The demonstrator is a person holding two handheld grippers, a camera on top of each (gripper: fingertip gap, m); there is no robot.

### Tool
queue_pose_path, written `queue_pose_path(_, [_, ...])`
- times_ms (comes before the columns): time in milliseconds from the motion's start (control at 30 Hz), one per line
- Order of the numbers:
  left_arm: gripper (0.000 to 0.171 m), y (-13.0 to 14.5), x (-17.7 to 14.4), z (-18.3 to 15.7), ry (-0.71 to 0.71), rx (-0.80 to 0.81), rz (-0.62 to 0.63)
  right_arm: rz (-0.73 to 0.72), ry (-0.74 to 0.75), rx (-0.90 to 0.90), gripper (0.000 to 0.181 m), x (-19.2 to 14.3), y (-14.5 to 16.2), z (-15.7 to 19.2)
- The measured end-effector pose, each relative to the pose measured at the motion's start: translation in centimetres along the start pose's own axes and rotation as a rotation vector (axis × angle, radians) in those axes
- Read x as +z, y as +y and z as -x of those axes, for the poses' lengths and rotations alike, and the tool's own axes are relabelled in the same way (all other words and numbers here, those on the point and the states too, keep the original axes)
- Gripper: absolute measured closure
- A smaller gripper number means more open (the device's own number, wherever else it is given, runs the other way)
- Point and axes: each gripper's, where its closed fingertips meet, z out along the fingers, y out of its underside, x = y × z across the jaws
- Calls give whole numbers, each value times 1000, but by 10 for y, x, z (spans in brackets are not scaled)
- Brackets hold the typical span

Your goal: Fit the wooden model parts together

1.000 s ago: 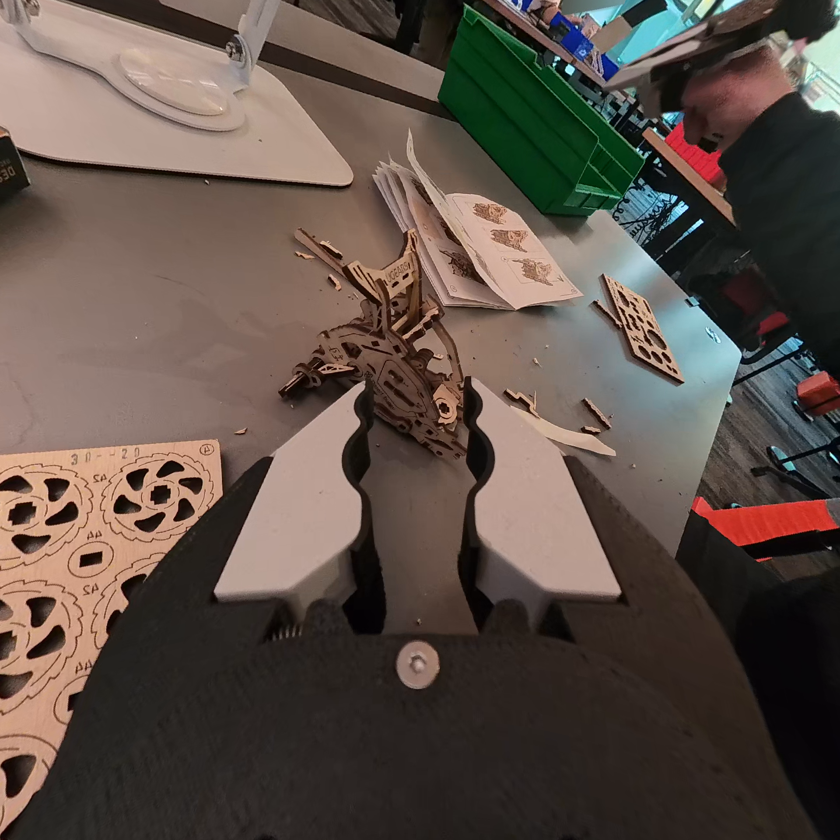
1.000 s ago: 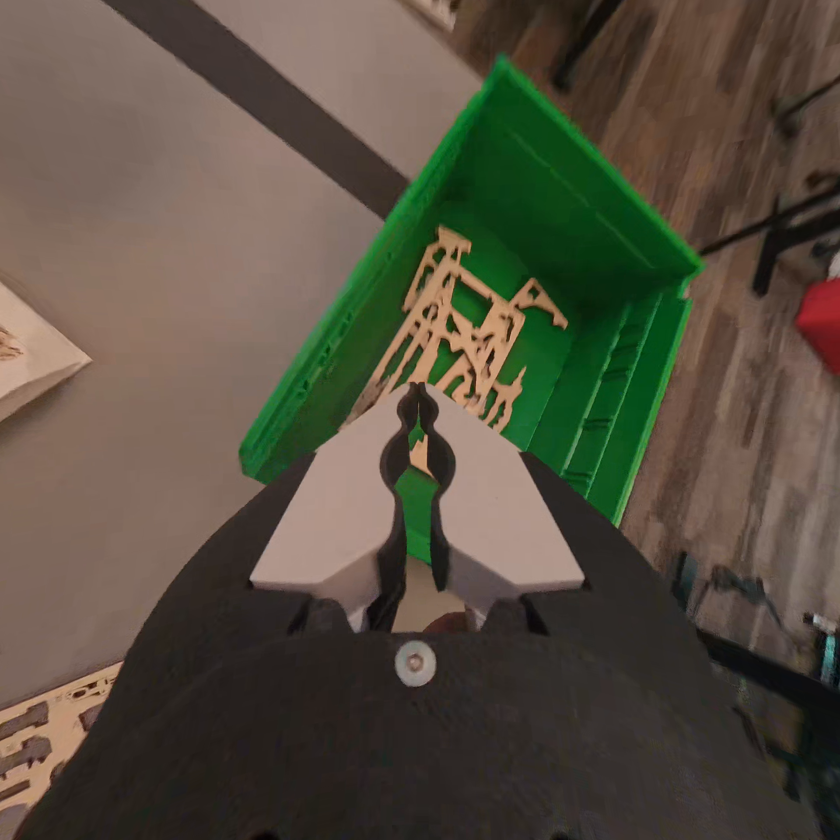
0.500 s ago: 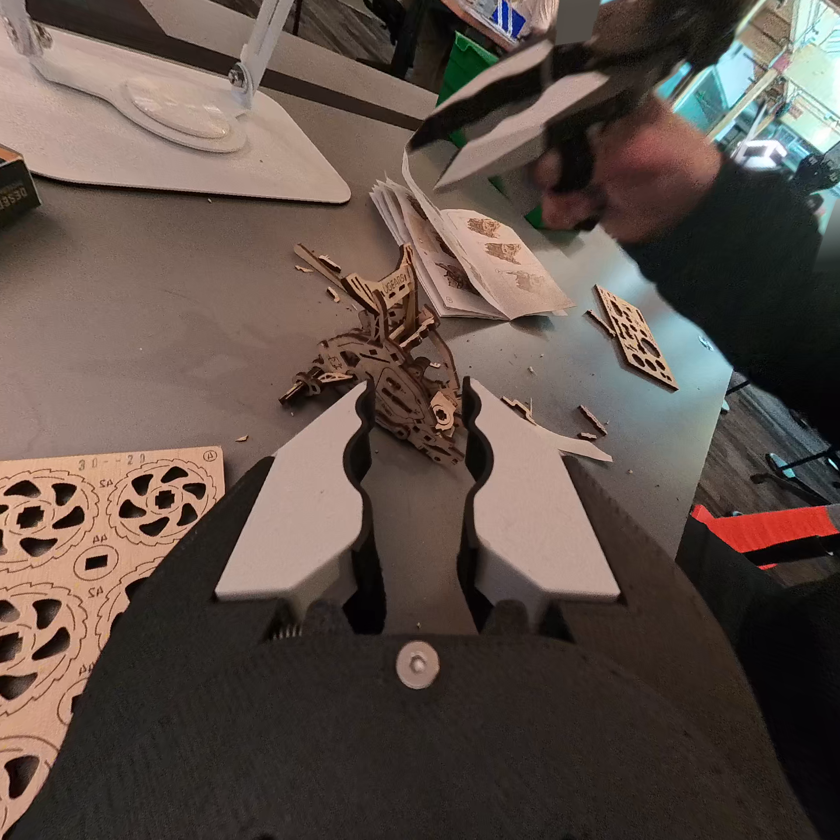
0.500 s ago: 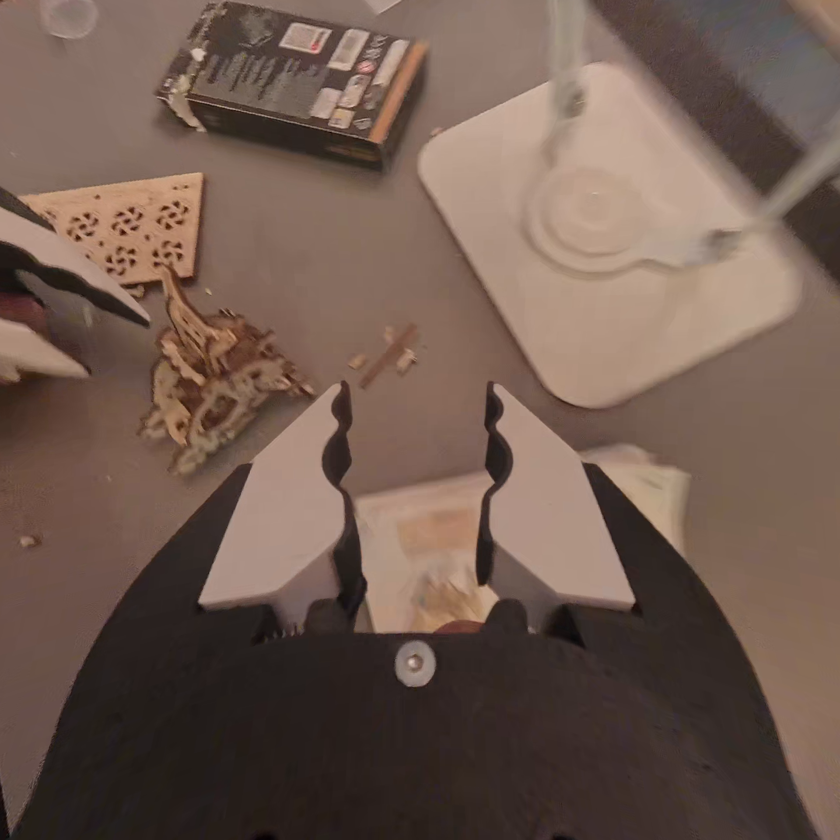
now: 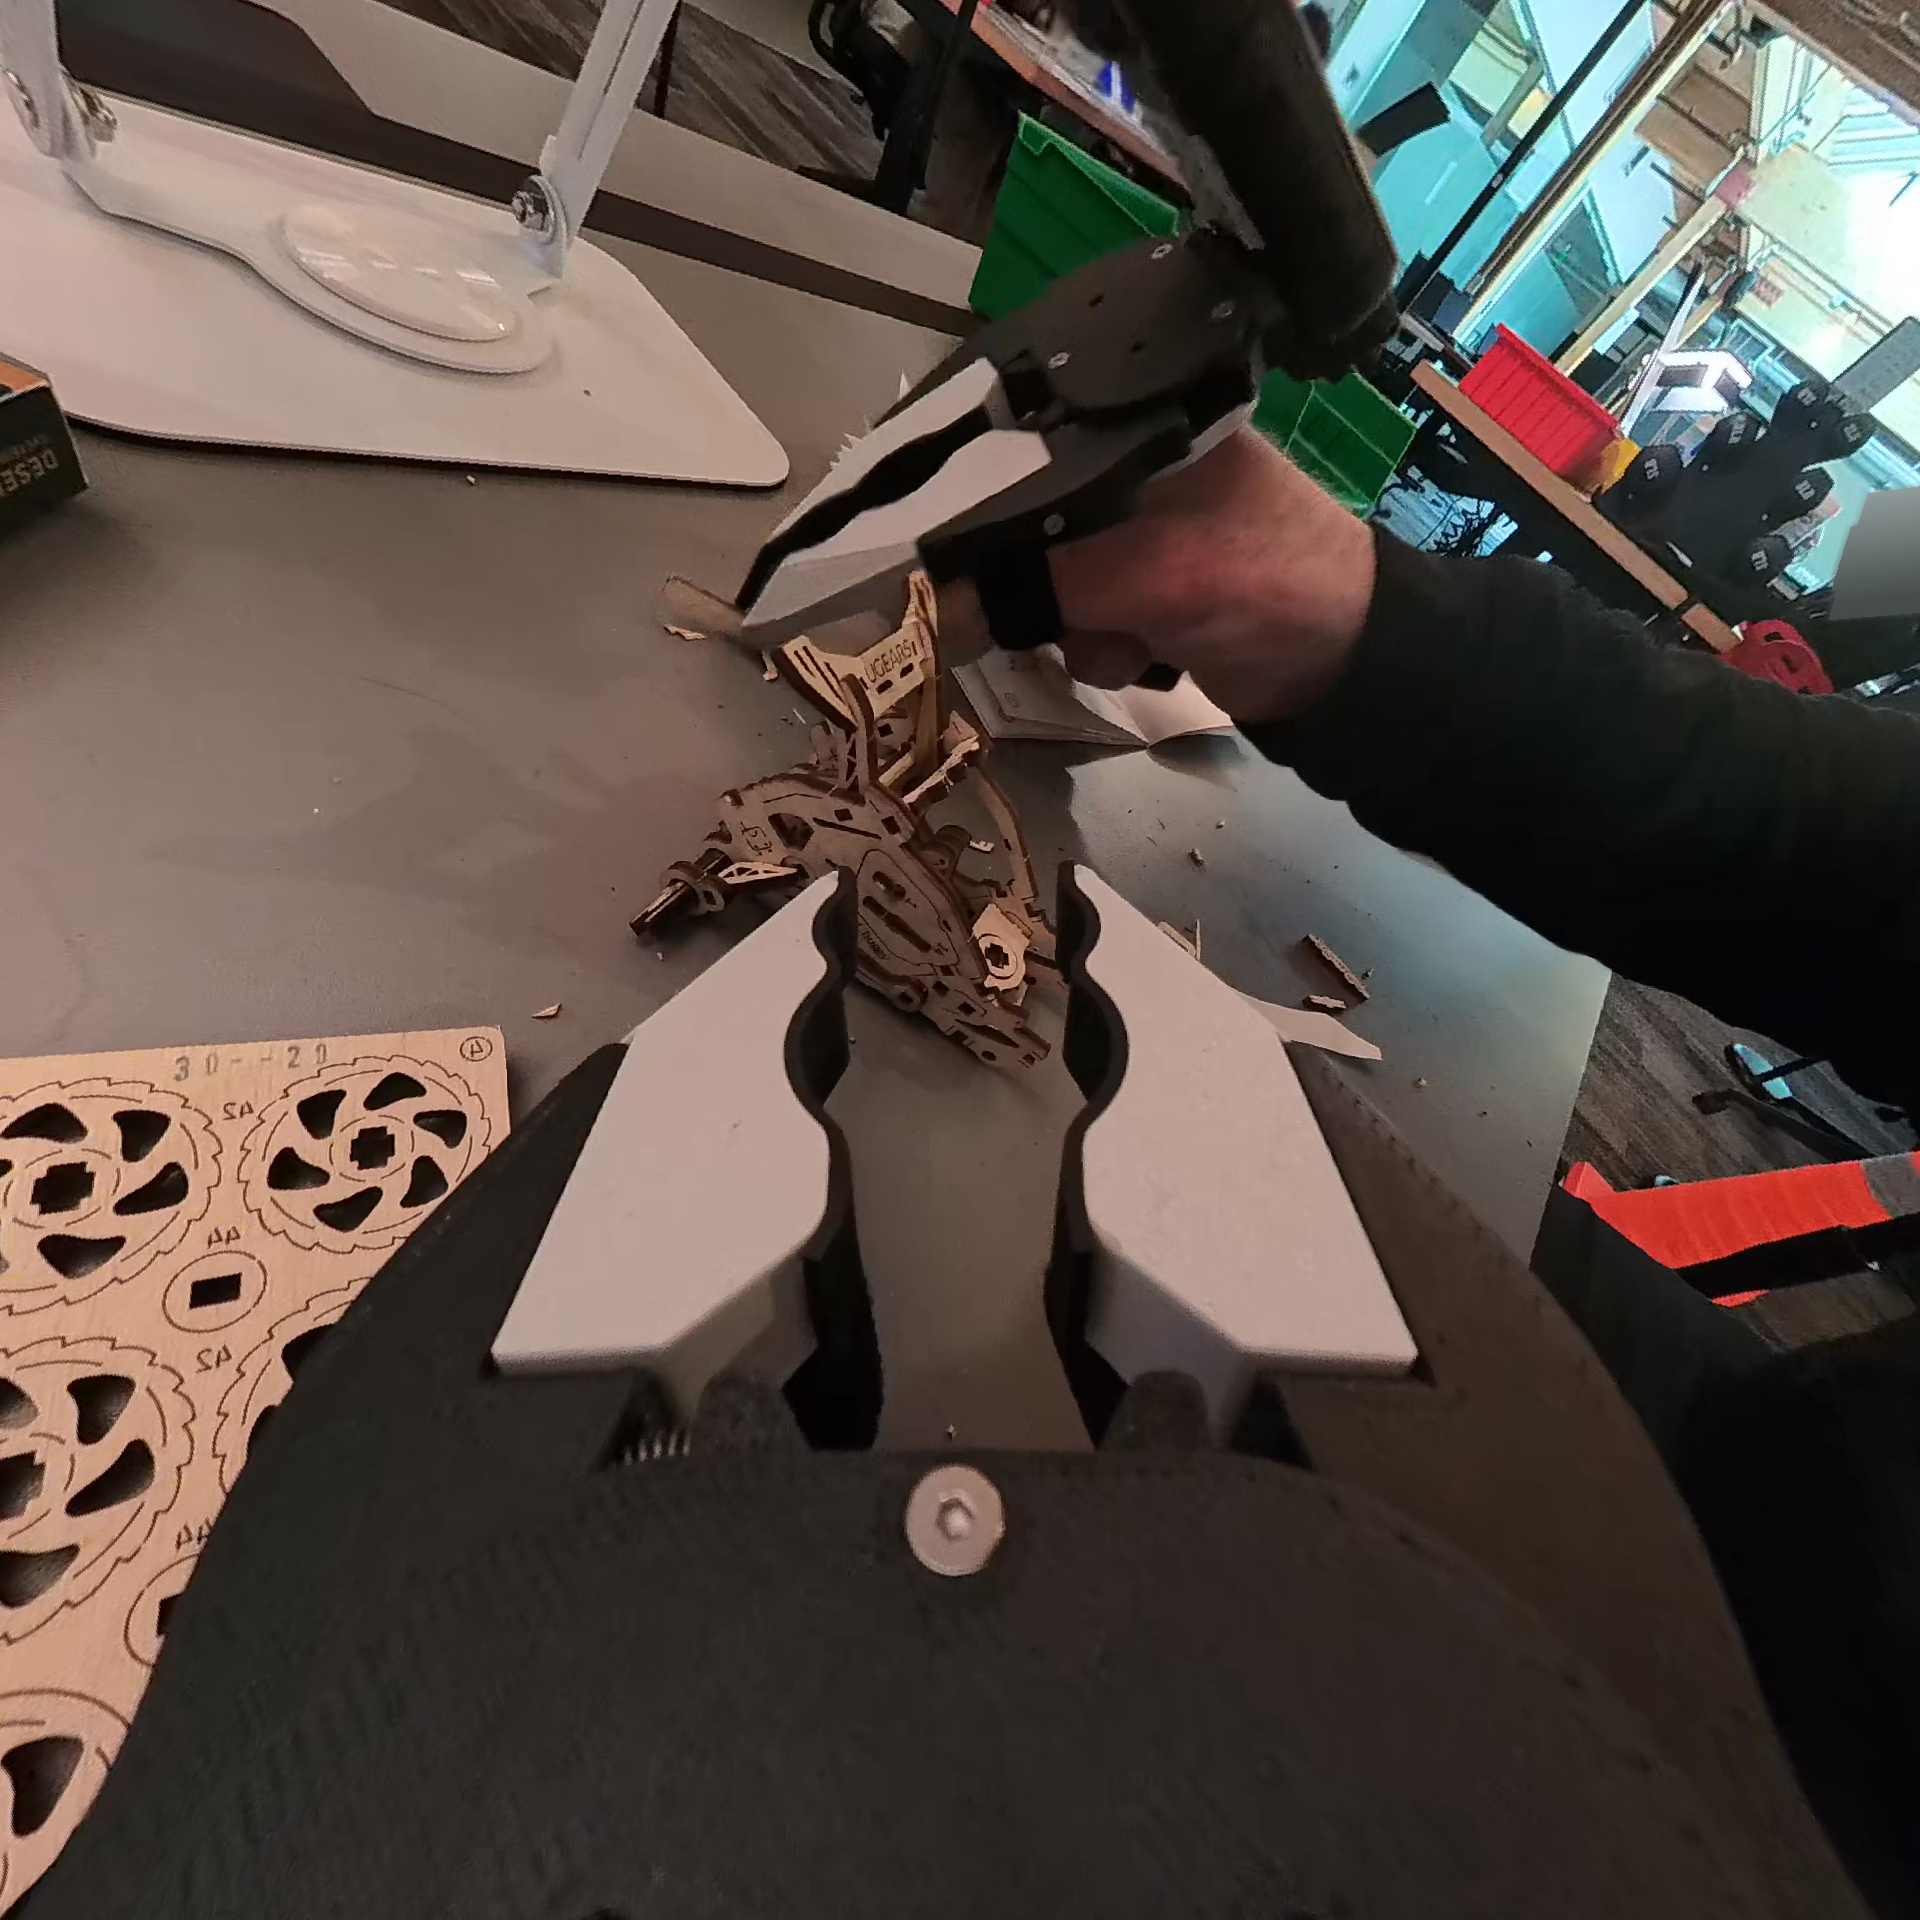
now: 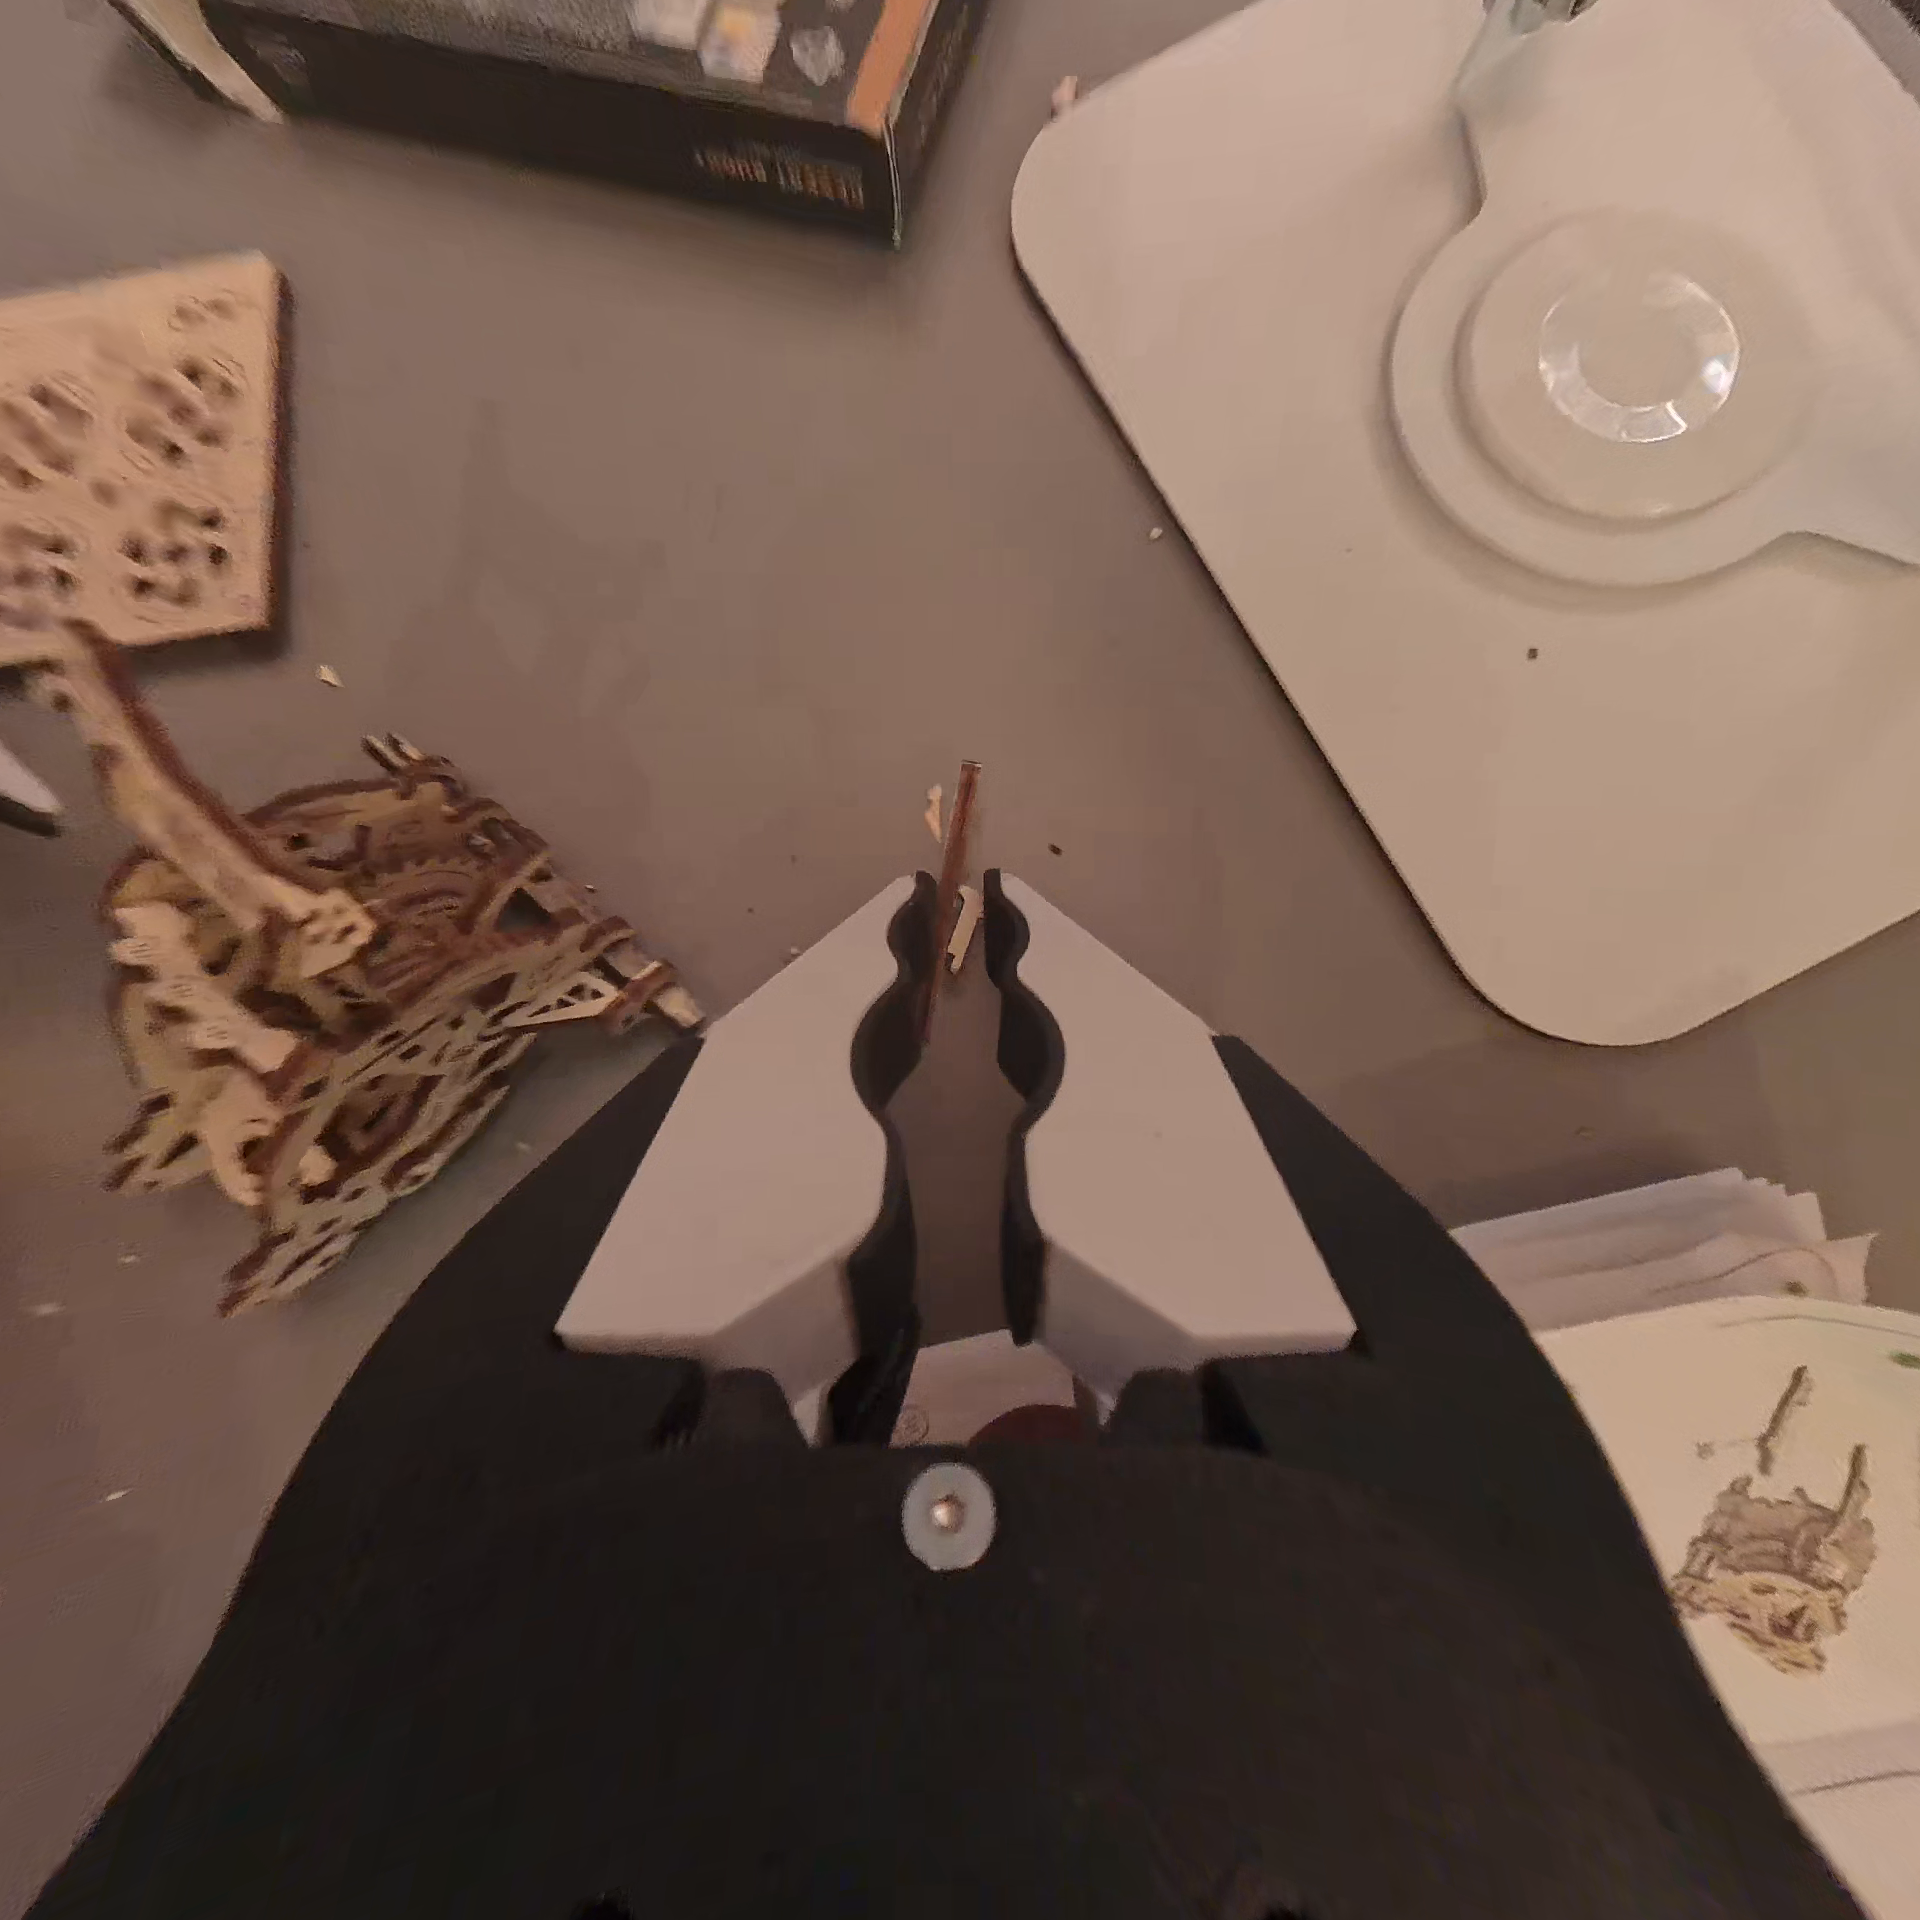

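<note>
The part-built wooden model (image 5: 883, 883) lies on the grey table and also shows in the right wrist view (image 6: 343, 997). My left gripper (image 5: 951, 925) is open, with its fingertips on either side of the model's near end. My right gripper (image 6: 953, 883) is low over the table just beyond the model. Its jaws are narrowly apart around a thin wooden strip (image 6: 956, 862), with a gap showing on each side. The left wrist view shows it (image 5: 758, 608) in a person's hand, with the strip (image 5: 691, 603) at its tips.
A wooden sheet of gear parts (image 5: 208, 1195) lies near left. A white stand base (image 6: 1455, 623) and a dark box (image 6: 582, 94) lie beyond. The open booklet (image 6: 1714, 1507) is at the right. A green bin (image 5: 1060, 218) stands at the back. Wood scraps dot the table. My right fingertips sit around 15 centimeters from my left ones.
My right gripper swung from over the green bin to the table, came down beside the model and narrowed its jaws around the strip. The left gripper has stayed open at the model.
</note>
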Motion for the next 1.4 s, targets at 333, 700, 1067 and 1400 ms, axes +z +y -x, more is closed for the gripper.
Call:
queue_pose_path(333, [136,0,0,1,-3,-3,-1,-303,279,132,175,-213,3,-138])
queue_pose_path(700, [136,3,3,3,-18,-7,24,-49,600,484,158,-334,193,-322])
queue_pose_path(1067, [137,5,5,4,-26,-8,43,-197,647,459,162,-381,184,-311])
queue_pose_path(1400, [138,6,6,5,-33,-5,50,-2,698,447,165,-373,220,-323])
